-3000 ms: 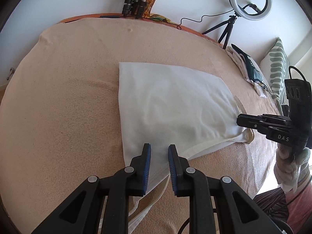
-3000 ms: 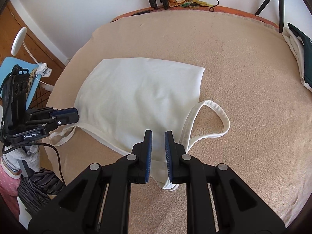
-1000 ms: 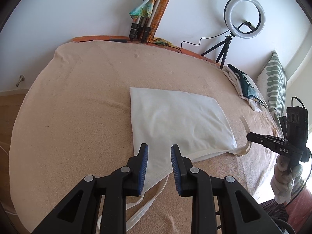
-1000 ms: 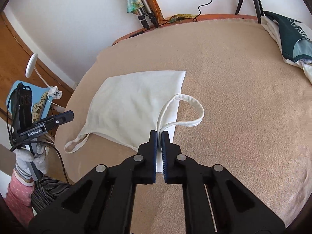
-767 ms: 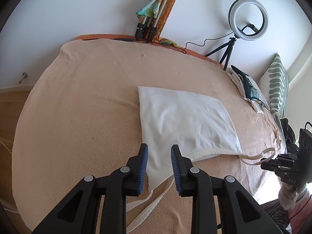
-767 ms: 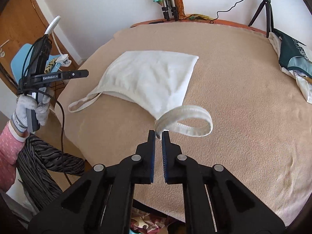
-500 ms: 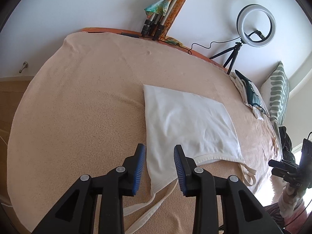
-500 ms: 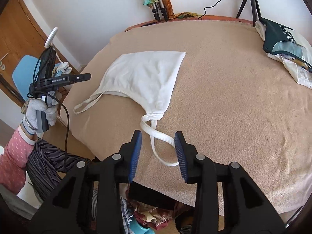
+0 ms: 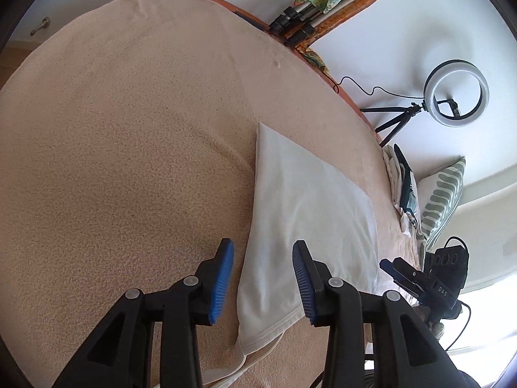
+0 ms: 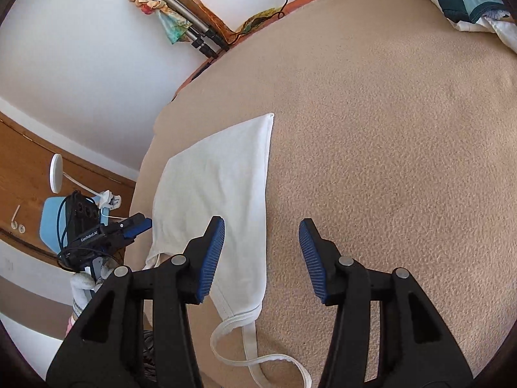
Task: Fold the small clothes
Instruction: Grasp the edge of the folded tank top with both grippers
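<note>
A white strappy top (image 9: pixel 307 213) lies flat on the beige bedspread (image 9: pixel 129 161). My left gripper (image 9: pixel 262 258) hovers over the top's near left edge. Its jaws are opening, with cloth below them but none pinched. In the right wrist view the same top (image 10: pixel 226 187) runs away to the upper left. Its shoulder strap (image 10: pixel 255 355) lies loose near the bed's front edge. My right gripper (image 10: pixel 261 236) hangs over the top's right edge, its jaws opening and empty. Each gripper shows in the other's view: the right gripper (image 9: pixel 397 268) and the left gripper (image 10: pixel 135 226).
A pile of other clothes (image 9: pixel 404 187) and a striped pillow (image 9: pixel 442 200) lie at the bed's far right. A ring light on a tripod (image 9: pixel 455 93) and folded tripods (image 9: pixel 300 26) stand by the wall. A blue chair (image 10: pixel 51 220) stands beside the bed.
The right gripper let go of the strap, which dropped onto the bed near the front edge. Both jaws widened. Both grippers came down closer to the top and rolled.
</note>
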